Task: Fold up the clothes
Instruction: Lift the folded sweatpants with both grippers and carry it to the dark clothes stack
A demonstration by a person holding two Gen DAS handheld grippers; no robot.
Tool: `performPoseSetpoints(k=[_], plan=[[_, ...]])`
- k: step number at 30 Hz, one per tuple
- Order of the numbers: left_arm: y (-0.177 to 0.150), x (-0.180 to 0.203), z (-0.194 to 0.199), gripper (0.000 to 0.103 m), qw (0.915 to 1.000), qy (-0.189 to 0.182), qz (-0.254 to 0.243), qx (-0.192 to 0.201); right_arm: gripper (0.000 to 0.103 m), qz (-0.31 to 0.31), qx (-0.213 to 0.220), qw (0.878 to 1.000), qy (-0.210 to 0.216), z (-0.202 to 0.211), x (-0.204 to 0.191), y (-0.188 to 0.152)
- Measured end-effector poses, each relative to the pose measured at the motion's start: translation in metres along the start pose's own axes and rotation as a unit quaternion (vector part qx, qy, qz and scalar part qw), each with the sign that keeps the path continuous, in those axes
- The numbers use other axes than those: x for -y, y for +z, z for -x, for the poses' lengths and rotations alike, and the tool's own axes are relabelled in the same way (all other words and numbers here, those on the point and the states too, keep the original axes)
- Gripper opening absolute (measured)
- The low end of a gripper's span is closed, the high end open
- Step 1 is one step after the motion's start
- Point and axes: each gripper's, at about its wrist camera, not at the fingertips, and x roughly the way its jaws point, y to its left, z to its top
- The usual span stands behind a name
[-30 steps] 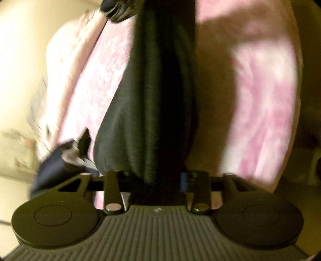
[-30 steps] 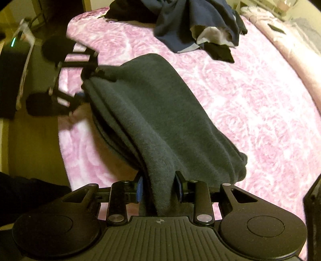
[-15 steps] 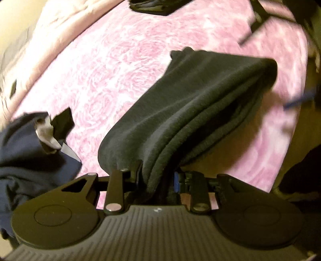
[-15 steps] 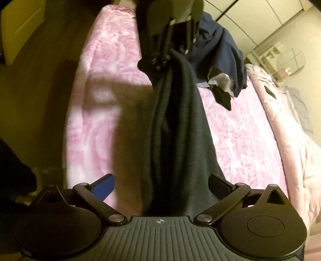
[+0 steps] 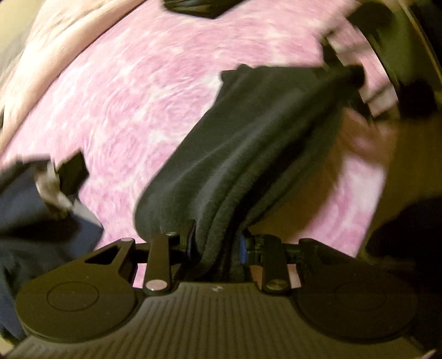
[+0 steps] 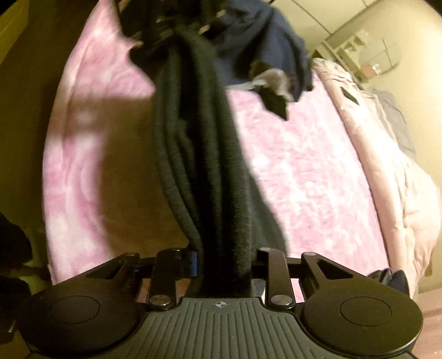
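Left wrist view. Item: dark grey folded garment [image 5: 248,143], thick fleece-like cloth, several layers showing along one edge. My left gripper [image 5: 214,245] has its jaws drawn close and clamped on one end of it; the cloth bunches between the blue-edged pads. From there its long axis runs up and to the right, away from me, towards my right gripper [image 5: 350,74], which is blurred at the far end. The garment hangs stretched between the two, lifted above the pink rose-patterned blanket [image 5: 132,91] on the bed. Also in view: a heap of navy clothing [image 5: 33,215] at the left edge with a pale scrap on it, and another dark piece [image 5: 193,7] at the top edge. Picture blurred throughout.

Right wrist view. Same dark grey folded garment [image 6: 199,143], seen end-on along its length. My right gripper [image 6: 222,262] is closing its jaws on the near end, and the cloth fills the gap between the pads. The long axis runs straight away from me, up the middle of the frame, to my left gripper [image 6: 165,30], partly hidden and dark at the top. The layered folded edges face left; a looser flap hangs down on the right. Beneath: the pink rose-patterned blanket [image 6: 298,171], carrying the garment's shadow on its left part. Beyond: the heap of navy clothing [image 6: 270,44]. At the right: a pale pink quilt [image 6: 386,154].
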Motion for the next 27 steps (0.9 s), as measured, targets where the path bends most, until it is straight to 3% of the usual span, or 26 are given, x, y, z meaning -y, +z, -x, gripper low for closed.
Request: performPoseSetpoints(k=[7,16,21,27], plan=[[0.018,0.011,0.038,0.026,0.9979,-0.003,-0.059,0.027,0.026,-0.001,-0.027,1.000,0.007,0.054,0.031,0.001],[0.079,-0.009,0.077,0.026,0.9872,0.007,-0.122,0.102,0.026,-0.063,-0.060,0.995,-0.055,0.128,0.095,-0.014],[0.155,-0.027,0.088,0.026,0.9728,0.029,-0.172,0.153,0.026,-0.088,-0.077,0.986,-0.116,0.159,0.159,-0.048],[0.273,-0.048,0.086,0.026,0.9541,0.063,-0.210,0.204,0.026,-0.089,-0.077,0.977,-0.176,0.177,0.253,-0.113]])
